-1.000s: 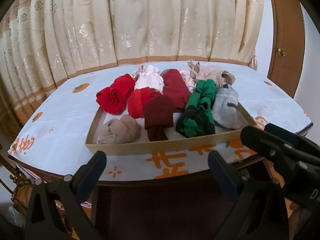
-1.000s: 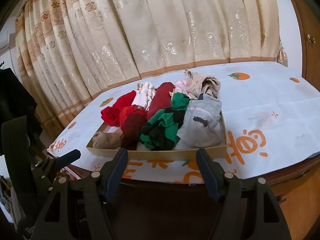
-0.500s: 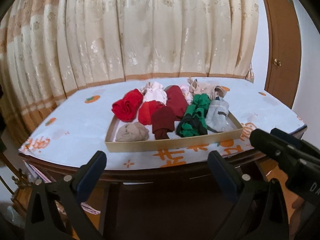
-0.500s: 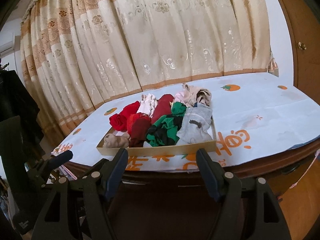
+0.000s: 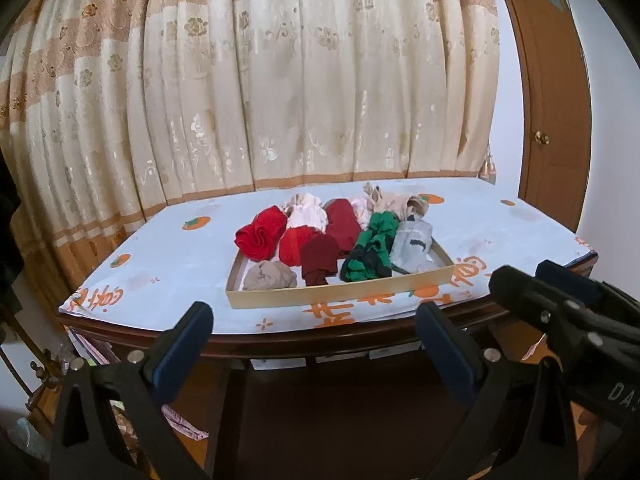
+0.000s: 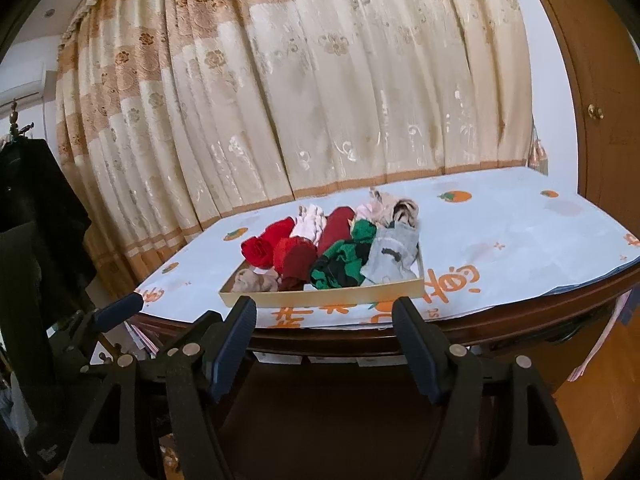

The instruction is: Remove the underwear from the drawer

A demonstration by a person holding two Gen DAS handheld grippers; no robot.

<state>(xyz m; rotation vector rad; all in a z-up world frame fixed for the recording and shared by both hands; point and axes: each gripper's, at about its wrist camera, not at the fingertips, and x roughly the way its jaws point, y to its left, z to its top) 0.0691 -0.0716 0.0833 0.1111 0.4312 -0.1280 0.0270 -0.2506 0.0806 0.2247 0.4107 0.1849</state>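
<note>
Left view, tool: my left tool [image 5: 314, 334] has its fingers spread wide with nothing between them, below the bench [image 5: 168, 280] edge and well apart from the drawer [image 5: 340, 294].
Left view, drawer: shallow tan tray lying on the bench cloth, rolled underwear [image 5: 320, 258] packed inside; I see red, maroon, green, grey, beige and pale pink rolls.
Left view, right side: my right tool [image 5: 560, 300] reaches in from the right, also short of the bench.
Right view, tool: my right tool [image 6: 324, 334] is spread and holds nothing, low before the bench [image 6: 520, 240].
Right view, drawer: drawer [image 6: 320, 298] just past the fingertips, underwear [image 6: 344, 264] all lying in it.
Right view, left side: left tool [image 6: 120, 306] at the left edge.
Backdrop: curtain [image 6: 320, 100] behind the bench.
</note>
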